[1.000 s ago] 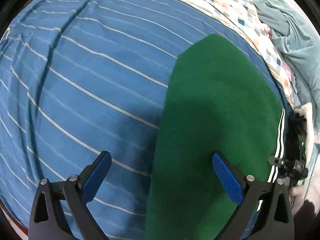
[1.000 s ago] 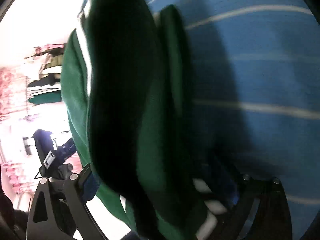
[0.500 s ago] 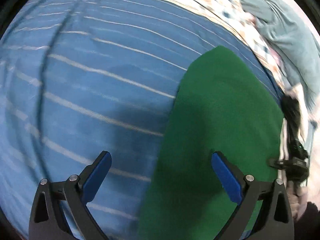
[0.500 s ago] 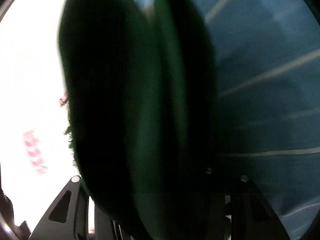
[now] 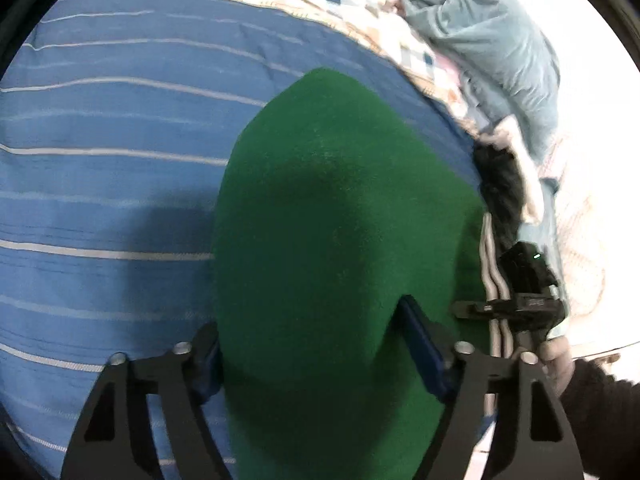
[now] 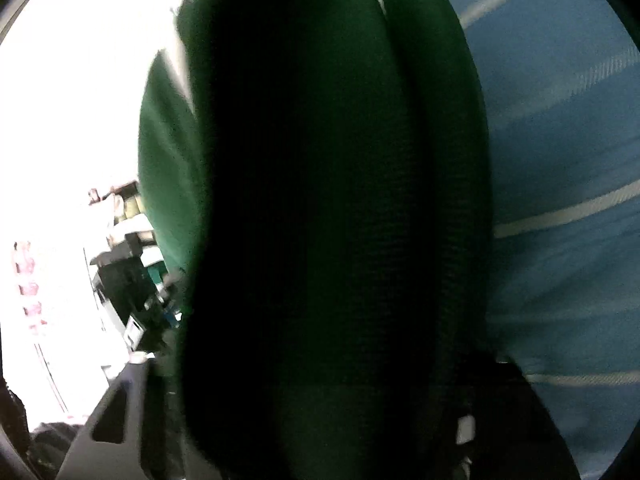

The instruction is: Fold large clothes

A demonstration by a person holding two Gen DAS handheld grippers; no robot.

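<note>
A folded green garment with white side stripes lies on the blue striped bedsheet. My left gripper has its fingers wide apart with the garment's near edge bulging between them; the blue pads touch the cloth on both sides. My right gripper shows in the left wrist view at the garment's right striped edge. In the right wrist view the green fabric fills the space between the fingers and hides them; it appears clamped on thick folds of the cloth.
A checkered quilt and a teal blanket lie at the far right of the bed. A dark and cream item sits beside the garment. The room past the bed edge is overexposed.
My left gripper has moved right and forward, so the garment's near edge now sits between its fingers. The right gripper holds the cloth throughout, shifting slightly.
</note>
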